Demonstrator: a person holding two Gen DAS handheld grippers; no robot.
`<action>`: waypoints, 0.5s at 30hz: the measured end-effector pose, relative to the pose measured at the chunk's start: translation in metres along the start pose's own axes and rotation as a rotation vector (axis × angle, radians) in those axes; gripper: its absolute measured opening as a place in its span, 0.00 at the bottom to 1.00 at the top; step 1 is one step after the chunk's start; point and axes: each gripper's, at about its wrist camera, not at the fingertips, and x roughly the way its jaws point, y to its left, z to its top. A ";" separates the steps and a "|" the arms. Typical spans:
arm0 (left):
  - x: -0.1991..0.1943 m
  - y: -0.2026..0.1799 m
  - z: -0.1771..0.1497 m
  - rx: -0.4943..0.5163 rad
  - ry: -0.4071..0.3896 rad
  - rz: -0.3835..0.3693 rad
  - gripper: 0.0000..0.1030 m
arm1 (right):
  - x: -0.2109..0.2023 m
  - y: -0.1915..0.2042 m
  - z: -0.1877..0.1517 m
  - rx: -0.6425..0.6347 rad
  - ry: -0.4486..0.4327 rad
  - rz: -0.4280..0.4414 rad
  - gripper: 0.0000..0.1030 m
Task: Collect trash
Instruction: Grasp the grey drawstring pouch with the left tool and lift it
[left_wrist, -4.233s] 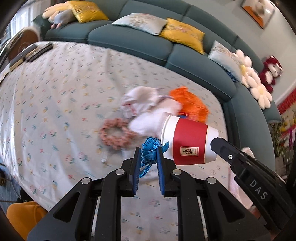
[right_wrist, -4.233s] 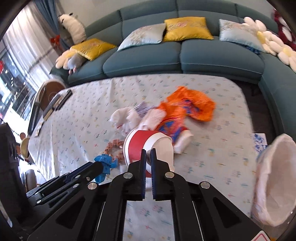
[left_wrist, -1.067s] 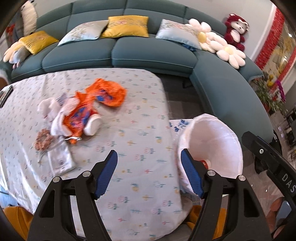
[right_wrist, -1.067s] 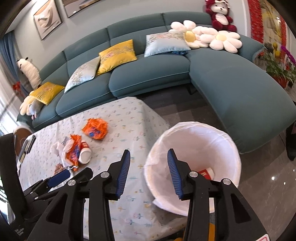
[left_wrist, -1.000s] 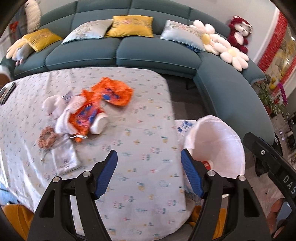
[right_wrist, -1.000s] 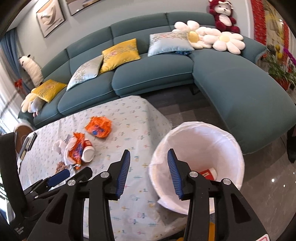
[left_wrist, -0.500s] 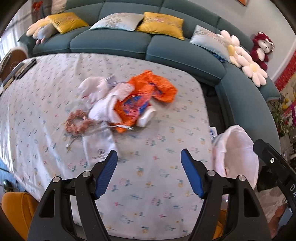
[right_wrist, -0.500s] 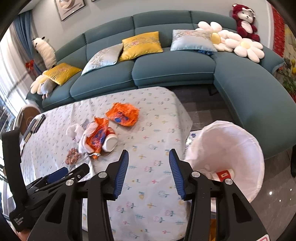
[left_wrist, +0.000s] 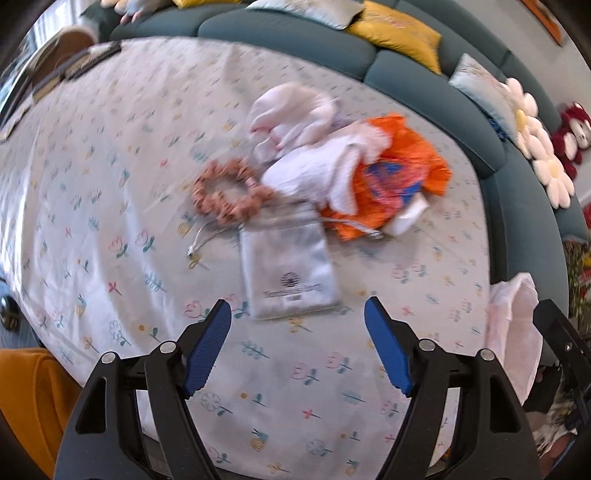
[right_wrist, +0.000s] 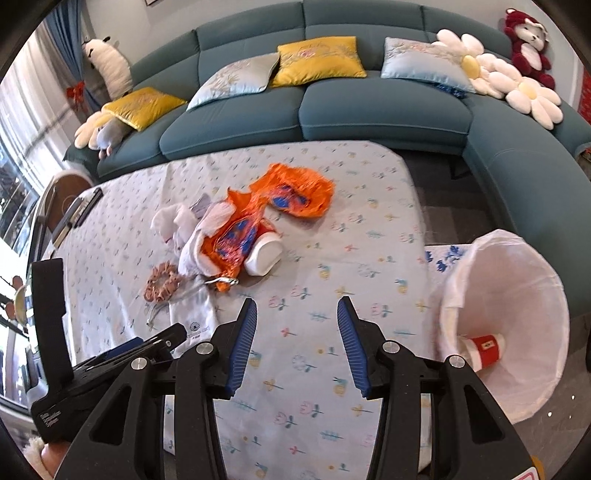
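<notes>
the flat shiny silver pouch (left_wrist: 290, 264) lies just past the left tongs (left_wrist: 297, 345), which are opening and empty; right tongs (right_wrist: 297, 345) gape empty too.

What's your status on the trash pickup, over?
Left hand-held gripper opening, empty, above silver pouch. Right hand-held gripper open, empty. Red cup in bin; orange wrappers on table. Nothing blocking.

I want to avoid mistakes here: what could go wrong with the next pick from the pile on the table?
The silver pouch lies flat, so the open left claw may pinch the tablecloth instead. The orange wrapper, tissues and scrunchie overlap, so one grab could drag neighbours off the table.
</notes>
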 end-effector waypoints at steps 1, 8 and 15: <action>0.004 0.003 0.001 -0.009 0.008 0.002 0.68 | 0.004 0.003 0.000 -0.004 0.007 0.002 0.43; 0.034 0.012 0.007 -0.029 0.063 -0.003 0.56 | 0.031 0.017 0.003 -0.020 0.050 0.012 0.43; 0.053 0.006 0.008 -0.011 0.089 0.009 0.42 | 0.047 0.021 0.005 -0.025 0.075 0.011 0.43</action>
